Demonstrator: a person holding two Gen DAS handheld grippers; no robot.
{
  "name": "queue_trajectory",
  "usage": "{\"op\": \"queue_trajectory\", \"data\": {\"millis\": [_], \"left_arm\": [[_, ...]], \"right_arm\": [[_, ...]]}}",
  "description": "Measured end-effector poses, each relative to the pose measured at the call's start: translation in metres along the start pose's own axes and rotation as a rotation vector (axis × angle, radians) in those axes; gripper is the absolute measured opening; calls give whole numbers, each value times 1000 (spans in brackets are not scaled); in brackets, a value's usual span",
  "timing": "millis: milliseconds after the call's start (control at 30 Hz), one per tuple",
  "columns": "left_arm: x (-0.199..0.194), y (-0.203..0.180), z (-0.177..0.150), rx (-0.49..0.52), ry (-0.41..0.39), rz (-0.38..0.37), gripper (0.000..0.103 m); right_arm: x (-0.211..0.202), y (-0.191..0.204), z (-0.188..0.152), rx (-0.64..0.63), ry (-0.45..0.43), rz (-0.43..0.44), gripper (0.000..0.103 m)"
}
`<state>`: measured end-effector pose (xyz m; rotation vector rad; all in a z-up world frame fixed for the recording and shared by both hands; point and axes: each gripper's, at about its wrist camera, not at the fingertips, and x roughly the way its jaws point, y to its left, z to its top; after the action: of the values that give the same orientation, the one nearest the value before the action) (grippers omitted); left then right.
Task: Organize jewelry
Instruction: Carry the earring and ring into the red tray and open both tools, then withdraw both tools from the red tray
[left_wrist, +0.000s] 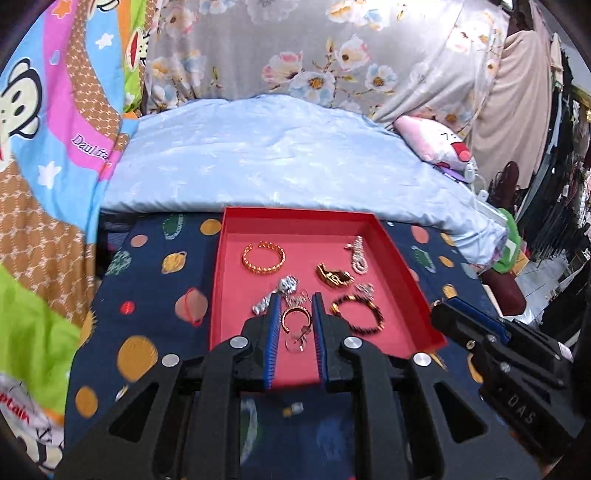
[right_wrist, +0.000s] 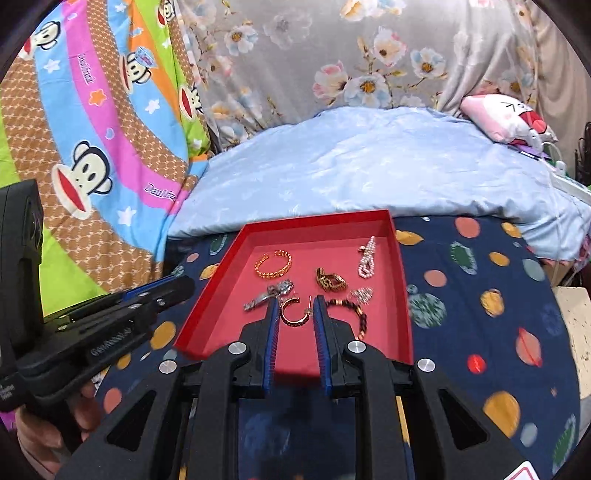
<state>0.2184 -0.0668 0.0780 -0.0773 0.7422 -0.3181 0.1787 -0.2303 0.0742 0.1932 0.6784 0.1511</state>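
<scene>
A red tray (left_wrist: 400, 266) (right_wrist: 402, 266) lies on a dark blue planet-print cloth and holds several jewelry pieces. They include a gold chain bangle (left_wrist: 263, 257) (right_wrist: 273, 264), a gold clip (left_wrist: 334, 275) (right_wrist: 330, 279), a pearl strand (left_wrist: 357, 254) (right_wrist: 366, 257), a dark bead bracelet (left_wrist: 357, 314) (right_wrist: 360, 314), silver pieces (left_wrist: 275, 295) (right_wrist: 267, 293) and a rose-gold hoop earring (left_wrist: 295, 320) (right_wrist: 293, 312). My left gripper (left_wrist: 294, 304) is open with the hoop lying between its fingers. My right gripper (right_wrist: 294, 304) is open over the same hoop. Neither holds anything.
A light blue quilt (left_wrist: 277, 166) (right_wrist: 369, 177) lies behind the tray. A cartoon-print blanket (left_wrist: 55, 147) (right_wrist: 92, 129) is at the left, a pink plush (left_wrist: 439, 144) (right_wrist: 506, 118) at the back right. A small silver piece (left_wrist: 293, 409) lies on the cloth.
</scene>
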Motion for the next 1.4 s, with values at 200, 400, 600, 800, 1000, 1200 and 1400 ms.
{"op": "queue_trajectory", "data": {"millis": [200,400,600,800,1000,1200,1400], "left_arm": [[54,12,-1,-20,76,15,16],[83,19,-10,-38,127,23,16],[90,22,-12,-48,132,40,32],[70,26,-4,-61,88,53,45],[27,27,9,-65,10,63,50],[-25,26,4,-52,-39,59,63],[-46,14,-31,-25,-26,147,70]], "right_arm": [[56,0,-3,-5,78,8,18],[84,-1,-15,2,132,15,18],[93,-1,-19,0,143,15,19],[78,-4,-10,7,96,17,19],[33,-9,9,24,7,12,20],[-24,-7,4,8,-56,-57,36],[-49,-4,-31,-1,-50,-151,53]]}}
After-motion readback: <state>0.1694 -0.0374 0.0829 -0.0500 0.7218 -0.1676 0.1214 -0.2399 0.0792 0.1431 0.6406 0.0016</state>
